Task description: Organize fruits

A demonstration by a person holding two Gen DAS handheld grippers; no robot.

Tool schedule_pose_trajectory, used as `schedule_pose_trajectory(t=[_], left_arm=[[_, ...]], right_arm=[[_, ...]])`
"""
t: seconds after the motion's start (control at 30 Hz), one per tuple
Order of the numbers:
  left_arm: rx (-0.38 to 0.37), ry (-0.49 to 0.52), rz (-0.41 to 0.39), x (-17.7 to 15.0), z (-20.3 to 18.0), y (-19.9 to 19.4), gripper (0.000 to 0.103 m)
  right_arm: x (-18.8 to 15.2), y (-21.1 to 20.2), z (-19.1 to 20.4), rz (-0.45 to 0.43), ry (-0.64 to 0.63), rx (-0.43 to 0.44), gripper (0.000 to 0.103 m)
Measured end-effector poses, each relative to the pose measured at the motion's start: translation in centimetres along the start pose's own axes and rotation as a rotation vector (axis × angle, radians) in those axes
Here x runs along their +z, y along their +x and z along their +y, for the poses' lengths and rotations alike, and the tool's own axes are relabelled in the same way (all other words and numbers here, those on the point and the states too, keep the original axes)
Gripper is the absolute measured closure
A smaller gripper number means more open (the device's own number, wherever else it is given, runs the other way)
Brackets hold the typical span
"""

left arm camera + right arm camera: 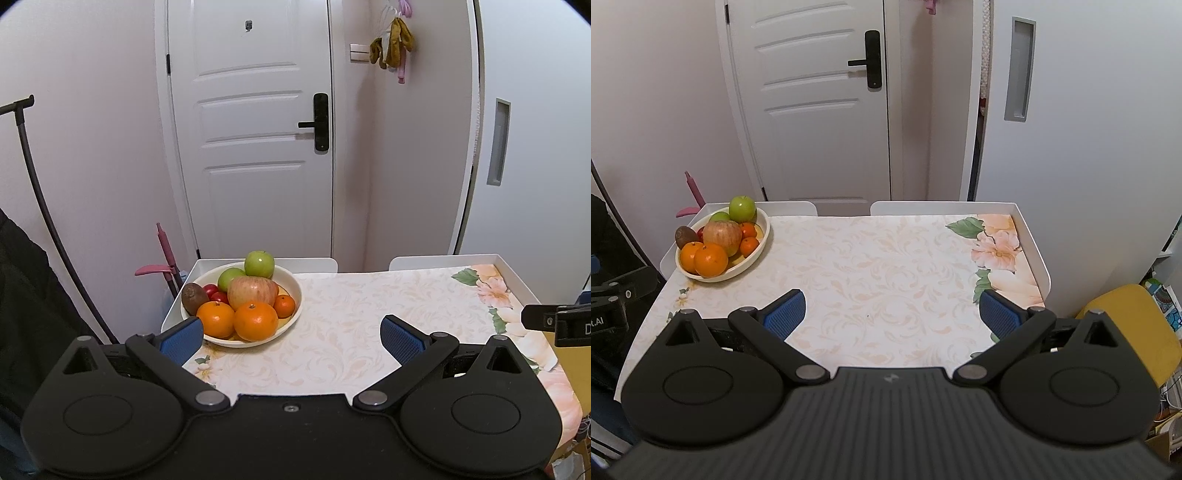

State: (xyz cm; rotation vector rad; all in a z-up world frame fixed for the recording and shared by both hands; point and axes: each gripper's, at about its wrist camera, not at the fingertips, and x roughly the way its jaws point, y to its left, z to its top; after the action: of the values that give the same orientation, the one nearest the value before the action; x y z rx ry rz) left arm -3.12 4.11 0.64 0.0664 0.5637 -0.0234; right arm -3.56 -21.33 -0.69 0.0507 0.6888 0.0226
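White floral-clothed worktop point(886, 258): both spread-wide black tools, left point(291, 338) and right point(892, 314), risk toppling the heaped cream bowl's point(291, 295) topmost green apple point(259, 264).

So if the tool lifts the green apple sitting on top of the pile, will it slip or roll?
The round green apple looks glossy and firm, so it may slip. Perched high at the cream bowl's far rim, it could probably roll off if nudged.
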Motion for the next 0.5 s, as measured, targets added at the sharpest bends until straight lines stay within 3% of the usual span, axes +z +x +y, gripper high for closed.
schedule_pose_trajectory(t=[0.5], left_arm=[[-0.003,-0.003,0.002,-0.05,0.14,-0.24,0.0]], right_arm=[[-0.11,-0.01,0.12,0.002,0.001,0.005,0.0]])
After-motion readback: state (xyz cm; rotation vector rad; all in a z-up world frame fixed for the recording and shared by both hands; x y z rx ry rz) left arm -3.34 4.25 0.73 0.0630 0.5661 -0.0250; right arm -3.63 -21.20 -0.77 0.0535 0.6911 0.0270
